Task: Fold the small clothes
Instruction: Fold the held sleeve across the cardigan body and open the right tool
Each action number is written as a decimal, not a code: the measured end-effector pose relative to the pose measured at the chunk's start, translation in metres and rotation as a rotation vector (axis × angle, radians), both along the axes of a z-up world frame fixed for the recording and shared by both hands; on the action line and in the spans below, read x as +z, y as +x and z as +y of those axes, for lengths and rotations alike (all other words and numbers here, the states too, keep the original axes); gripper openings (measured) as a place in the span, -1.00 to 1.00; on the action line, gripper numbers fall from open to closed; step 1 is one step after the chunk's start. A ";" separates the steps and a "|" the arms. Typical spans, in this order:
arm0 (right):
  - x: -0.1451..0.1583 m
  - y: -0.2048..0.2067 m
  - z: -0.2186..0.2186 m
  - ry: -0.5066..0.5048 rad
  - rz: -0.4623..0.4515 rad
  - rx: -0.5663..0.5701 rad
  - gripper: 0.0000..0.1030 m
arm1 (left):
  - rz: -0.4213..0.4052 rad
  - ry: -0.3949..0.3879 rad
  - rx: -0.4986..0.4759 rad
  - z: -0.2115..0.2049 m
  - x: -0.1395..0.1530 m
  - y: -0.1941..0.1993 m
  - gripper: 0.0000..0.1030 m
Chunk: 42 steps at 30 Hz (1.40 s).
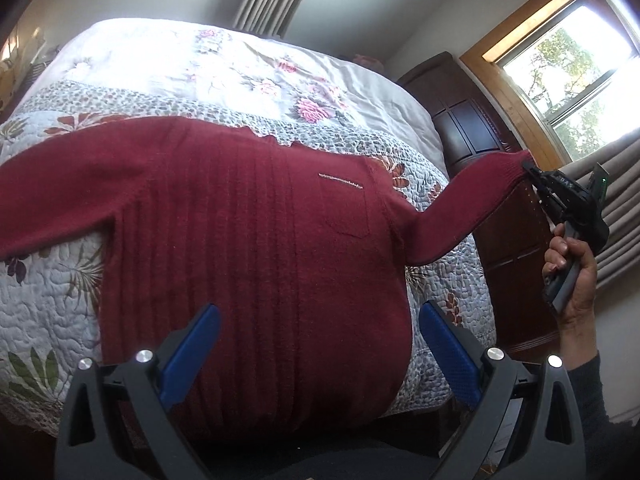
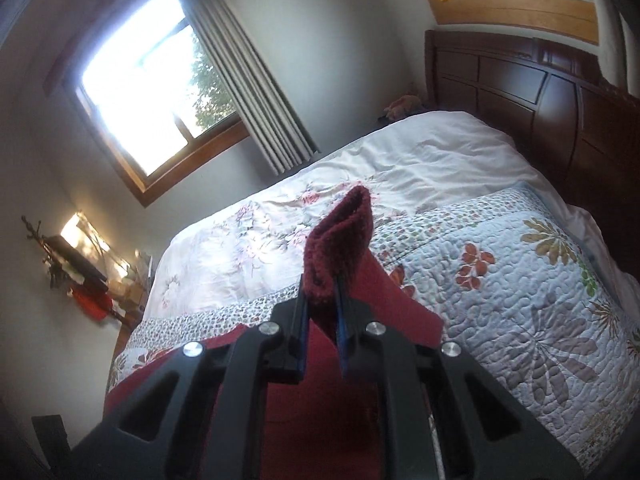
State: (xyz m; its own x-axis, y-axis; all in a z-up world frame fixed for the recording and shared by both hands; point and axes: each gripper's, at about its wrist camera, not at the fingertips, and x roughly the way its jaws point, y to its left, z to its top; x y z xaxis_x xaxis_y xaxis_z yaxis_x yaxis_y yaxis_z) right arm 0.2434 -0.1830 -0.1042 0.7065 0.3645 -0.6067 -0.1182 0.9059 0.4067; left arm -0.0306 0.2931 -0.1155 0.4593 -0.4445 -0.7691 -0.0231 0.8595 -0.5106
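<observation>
**Sweater spread on bed, right sleeve cuff clamped**

The dark red sweater (image 1: 248, 220) is lying front side up on the quilted floral bedspread (image 1: 52, 280), with its hem hanging over the near edge of the bed. Its chest pocket (image 1: 347, 216) is facing upward. One sleeve is lying flat across the bedspread toward the left of the left wrist view. The other sleeve (image 1: 472, 200) is stretching out past the side of the bed, raised clear of the bedspread.

The right gripper (image 1: 530, 170) is pinching the cuff (image 2: 340, 244) of that raised sleeve; in the right wrist view the blue pads are pressing on both sides of the cuff, which is standing up between them. A hand (image 1: 572, 276) is holding the gripper handle, beside the dark wooden headboard (image 1: 476, 132).

The left gripper (image 1: 320, 340) is hovering over the lower body of the sweater with its blue pads (image 1: 192, 352) spread wide apart, holding nothing.
</observation>
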 end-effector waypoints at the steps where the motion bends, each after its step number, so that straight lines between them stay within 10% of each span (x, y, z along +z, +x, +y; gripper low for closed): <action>1: -0.001 0.001 0.013 -0.011 0.004 0.018 -0.80 | -0.003 -0.007 0.007 0.004 -0.002 0.001 0.93; 8: -0.037 0.001 0.107 -0.115 0.066 0.148 -0.80 | -0.073 -0.033 0.104 0.029 0.003 0.007 0.93; 18: -0.154 -0.012 0.236 -0.398 0.217 0.330 -0.78 | 0.036 -0.392 0.199 0.056 -0.033 0.055 0.93; 21: -0.173 -0.020 0.250 -0.409 0.254 0.377 -0.51 | 0.064 -0.468 0.228 0.051 -0.049 0.070 0.93; 27: -0.156 -0.051 0.222 -0.310 0.246 0.398 -0.18 | 0.177 -0.486 0.167 0.022 -0.078 0.119 0.93; 42: -0.164 -0.160 0.064 -0.095 0.389 0.093 -0.08 | 0.375 -0.361 0.140 -0.044 -0.148 0.202 0.93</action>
State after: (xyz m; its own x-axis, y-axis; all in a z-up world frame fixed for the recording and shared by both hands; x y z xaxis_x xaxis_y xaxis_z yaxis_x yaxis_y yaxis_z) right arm 0.0833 -0.1192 -0.2677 0.3850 0.3455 -0.8558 -0.0550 0.9342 0.3525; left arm 0.1710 0.2495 -0.2634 0.2563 -0.6651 -0.7014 -0.3624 0.6066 -0.7076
